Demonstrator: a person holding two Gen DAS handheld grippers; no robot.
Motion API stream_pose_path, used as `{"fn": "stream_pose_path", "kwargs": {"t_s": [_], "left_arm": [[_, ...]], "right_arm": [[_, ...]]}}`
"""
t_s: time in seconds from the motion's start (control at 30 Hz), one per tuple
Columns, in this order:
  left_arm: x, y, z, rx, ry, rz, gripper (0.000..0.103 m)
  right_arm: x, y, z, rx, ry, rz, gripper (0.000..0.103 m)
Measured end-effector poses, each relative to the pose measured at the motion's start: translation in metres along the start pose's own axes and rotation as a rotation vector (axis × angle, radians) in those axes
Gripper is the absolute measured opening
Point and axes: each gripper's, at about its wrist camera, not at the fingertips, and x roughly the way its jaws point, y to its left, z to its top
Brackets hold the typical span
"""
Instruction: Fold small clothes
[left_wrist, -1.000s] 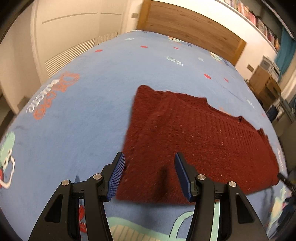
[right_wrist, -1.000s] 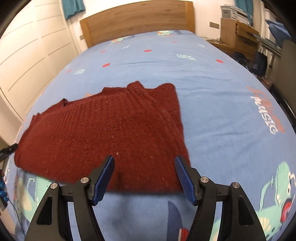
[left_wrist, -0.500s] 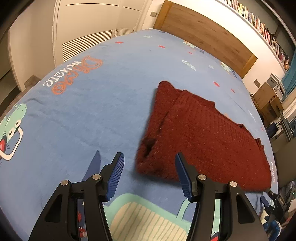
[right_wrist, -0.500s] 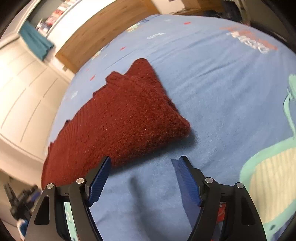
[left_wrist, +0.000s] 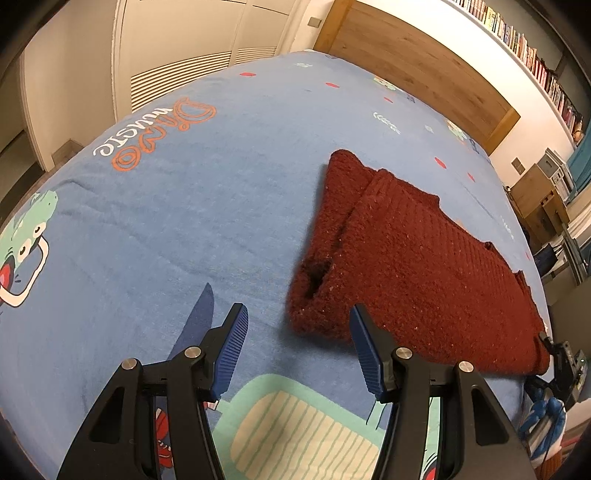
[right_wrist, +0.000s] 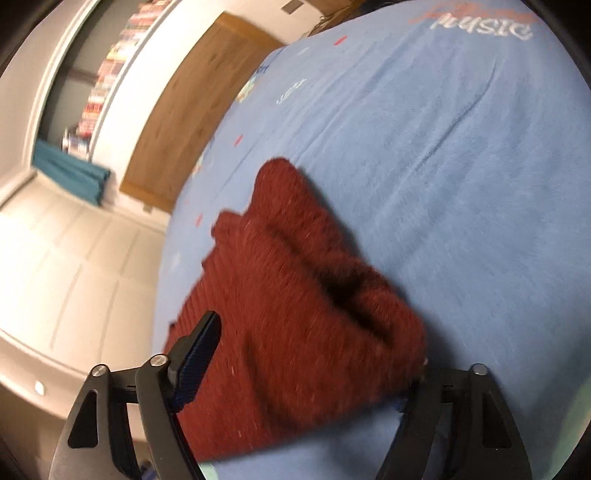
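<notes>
Sweater (left_wrist: 413, 258), dark red knit, is seen in the left wrist view lying flat on the blue printed bedspread (left_wrist: 184, 206), its long axis running away to the right. Its near folded corner lies just ahead of the left gripper (left_wrist: 297, 345) and slightly right of centre; the jaws are spread wide and nothing is held. A wooden headboard (left_wrist: 413, 77) and a bookshelf (left_wrist: 532, 62) are seen beyond, with white cupboard doors (left_wrist: 192, 44) at the left.

In the right wrist view, tilted and blurred, the sweater (right_wrist: 295, 314) fills the gap of the right gripper (right_wrist: 314, 354): the jaws are spread, one finger above the knit, the other hidden behind its bulging corner. Contact cannot be told. The right gripper is judged nearer, so the corner would likely be taken there. The bedspread (right_wrist: 461, 166) stretches beyond.
</notes>
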Motion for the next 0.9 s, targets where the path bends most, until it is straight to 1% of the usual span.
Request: {"fn": "stream_pose_path", "kwargs": {"t_s": [0.07, 0.1, 0.17, 0.23, 0.33, 0.43, 0.53, 0.63, 0.73, 0.83, 0.9], "left_arm": [[0.0, 0.002, 0.001, -0.005, 0.0, -0.002, 0.051], [0.0, 0.003, 0.001, -0.008, 0.002, -0.004, 0.051], [0.0, 0.004, 0.002, -0.012, 0.003, -0.008, 0.051], [0.0, 0.005, 0.003, -0.016, 0.004, -0.013, 0.051], [0.001, 0.009, 0.004, -0.027, 0.009, -0.023, 0.051], [0.0, 0.011, 0.004, -0.037, 0.01, -0.034, 0.051], [-0.004, 0.016, 0.004, -0.046, 0.008, -0.052, 0.051], [-0.01, 0.026, 0.006, -0.078, 0.004, -0.075, 0.051], [-0.017, 0.035, 0.008, -0.103, -0.003, -0.087, 0.051], [-0.025, 0.047, 0.012, -0.119, -0.016, -0.091, 0.051], [-0.03, 0.055, 0.013, -0.131, -0.023, -0.09, 0.051]], "right_arm": [[0.006, -0.006, 0.004, 0.048, 0.001, 0.024, 0.044], [0.009, -0.011, 0.005, 0.082, 0.005, 0.043, 0.04], [0.011, -0.014, 0.007, 0.114, 0.011, 0.067, 0.027], [0.011, -0.01, 0.007, 0.119, 0.022, 0.087, 0.023], [0.007, 0.01, 0.012, 0.069, 0.025, 0.113, 0.021], [0.007, 0.039, 0.016, 0.015, 0.052, 0.115, 0.021], [0.011, 0.072, 0.02, 0.004, 0.084, 0.128, 0.021], [0.026, 0.112, 0.019, -0.019, 0.128, 0.137, 0.021], [0.044, 0.154, 0.008, -0.039, 0.177, 0.17, 0.021], [0.067, 0.202, -0.015, -0.087, 0.228, 0.201, 0.021], [0.082, 0.227, -0.032, -0.124, 0.253, 0.216, 0.021]]}}
